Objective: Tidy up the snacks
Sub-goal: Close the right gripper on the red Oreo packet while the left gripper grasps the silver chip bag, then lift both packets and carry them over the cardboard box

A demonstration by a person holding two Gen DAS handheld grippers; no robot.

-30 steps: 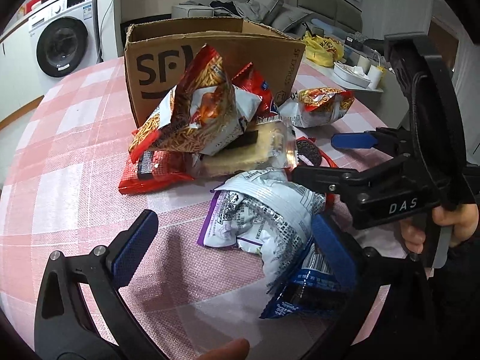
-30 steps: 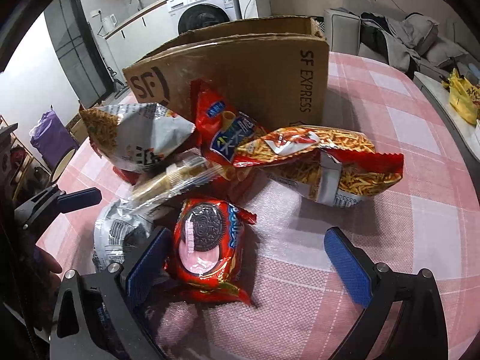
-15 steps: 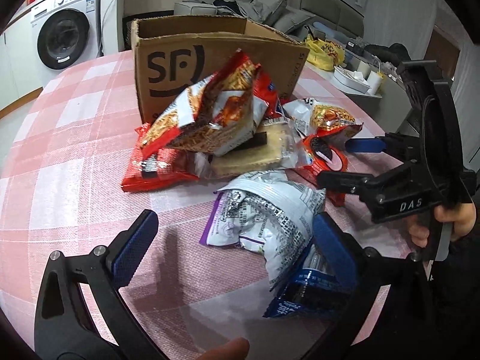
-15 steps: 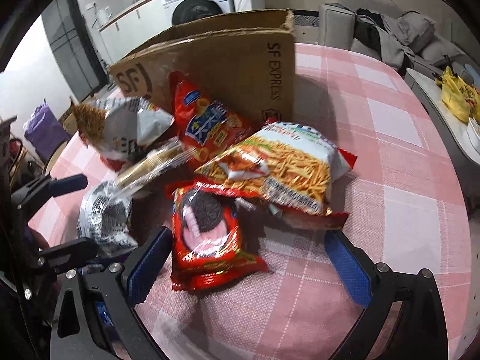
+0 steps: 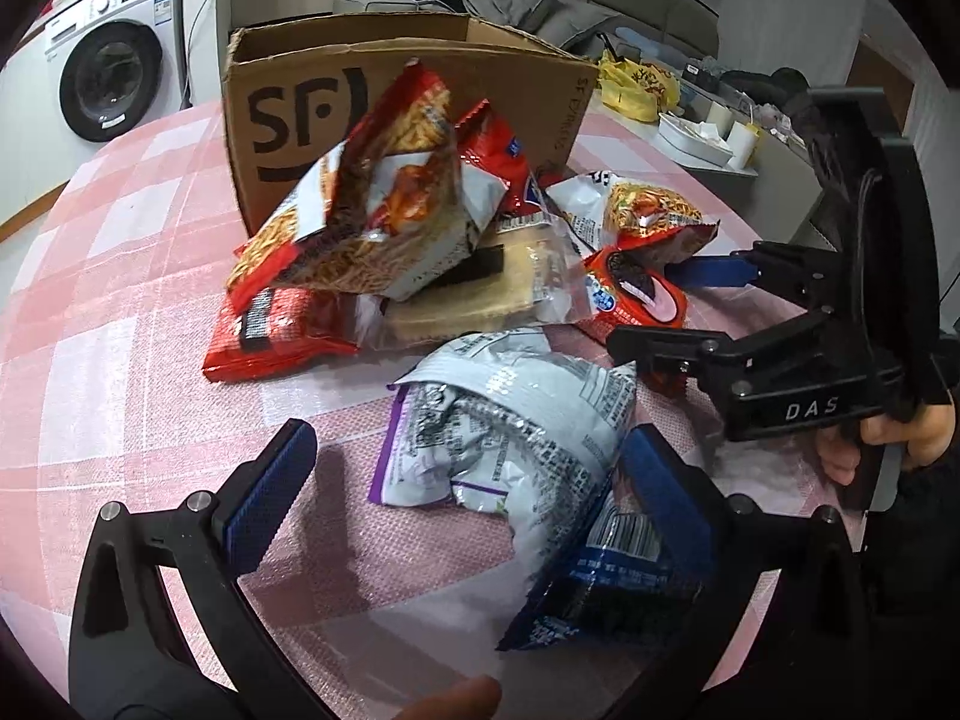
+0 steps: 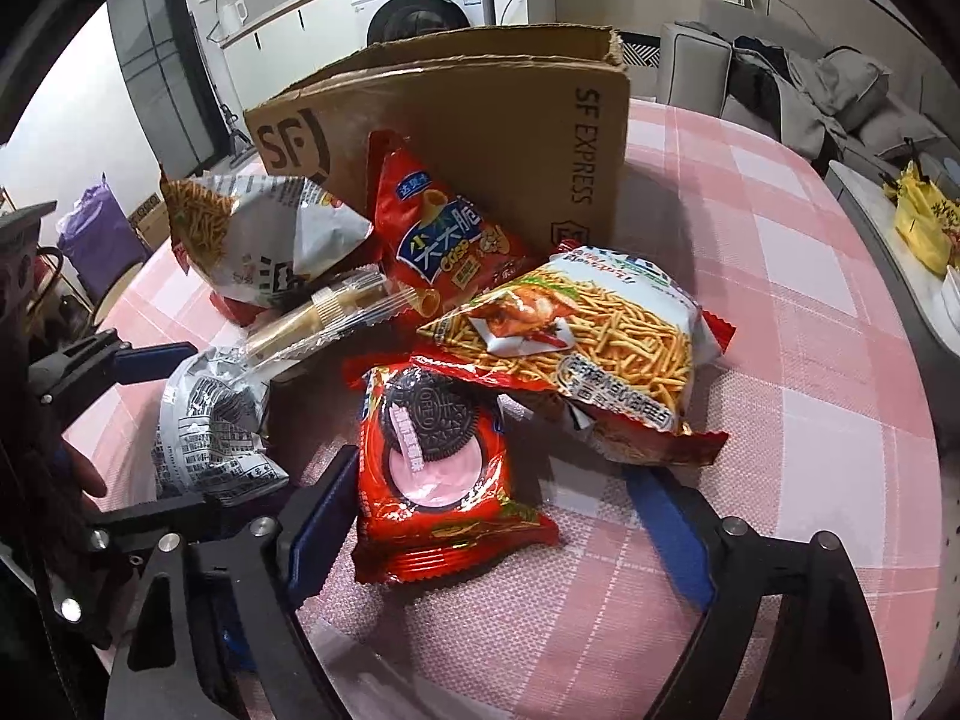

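The red Oreo packet (image 6: pixel 435 468) is lying flat on the pink checked tablecloth (image 6: pixel 780 372) at the near edge of the snack pile, sitting between the blue pads of the right gripper (image 6: pixel 504 516), whose jaws have just been closing in around it; the left pad is just beside the packet's edge and the right pad is standing clear, so nothing is being pinched. A bag of potato sticks (image 6: pixel 576 342) is overlapping the packet's far corner, a red Crisp bag (image 6: pixel 438 240) is leaning against the open cardboard box (image 6: pixel 480 138) marked SF Express, and a clear wafer-roll sleeve (image 6: pixel 336 312) is lying beside a second sticks bag (image 6: pixel 252 228). To the left, the left gripper (image 5: pixel 462 498) is hanging with its jaws spread wide over a silver bag (image 5: pixel 510 420), its right pad close against the bag's side, with a blue packet (image 5: pixel 600 588) poking out underneath; a fingertip (image 5: pixel 450 699) is showing at the bottom edge and a hand (image 5: pixel 888 438) is gripping the right tool's handle. Around the round table, a white washing machine (image 5: pixel 114 78) is standing under a counter, a grey sofa (image 6: pixel 840 96) is carrying heaped clothes, and a yellow bag (image 5: pixel 642 84) is sitting on a side table.
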